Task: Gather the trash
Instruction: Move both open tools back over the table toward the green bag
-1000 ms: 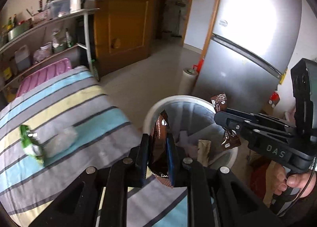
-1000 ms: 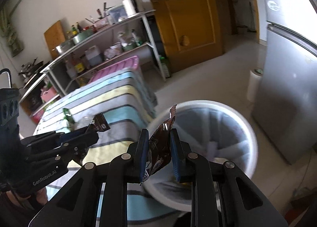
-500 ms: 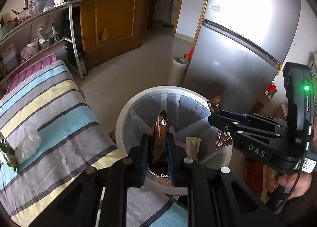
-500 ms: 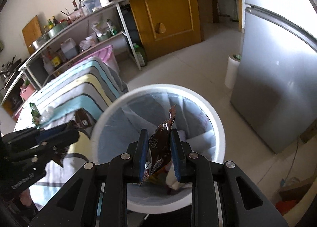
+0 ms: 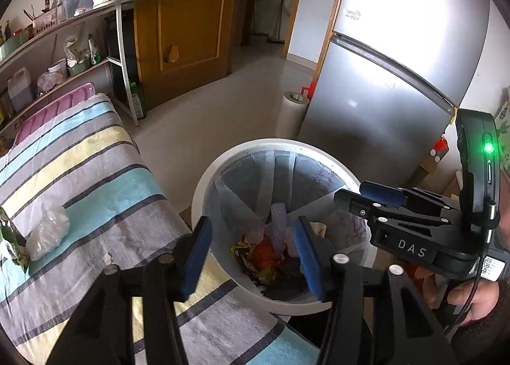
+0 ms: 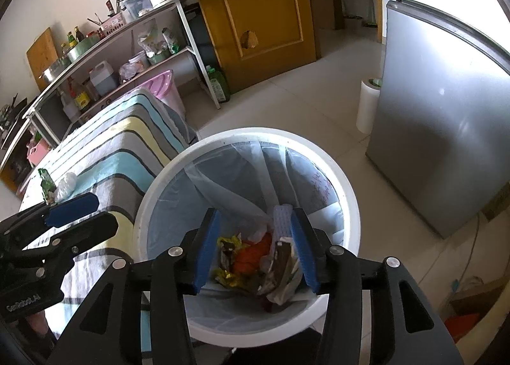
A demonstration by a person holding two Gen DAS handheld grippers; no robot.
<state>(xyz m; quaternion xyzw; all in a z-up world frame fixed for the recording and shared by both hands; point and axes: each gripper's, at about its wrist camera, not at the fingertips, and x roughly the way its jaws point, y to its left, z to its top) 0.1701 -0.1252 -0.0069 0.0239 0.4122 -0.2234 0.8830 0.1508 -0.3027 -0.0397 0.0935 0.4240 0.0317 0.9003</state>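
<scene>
Both the left gripper [image 5: 251,250] and right gripper [image 6: 255,247] have just been opening their jaws, nothing between them, above the white lined round bin [image 6: 165,173]. On the striped tabletop [image 5: 95,173], far left, the crumpled clear plastic bag [image 5: 47,231] and green foil wrapper [image 5: 11,245] look light, soft and slippery; each probably wants pinching at a bunched fold.

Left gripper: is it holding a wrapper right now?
No. The left gripper stands open over the white bin with nothing between its blue pads.

One white trash bin [image 6: 347,199], one silver fridge [image 5: 398,84], one paper roll [image 6: 368,106], two tools, both open: left tool [image 5: 251,256], right tool [image 6: 255,250].
</scene>
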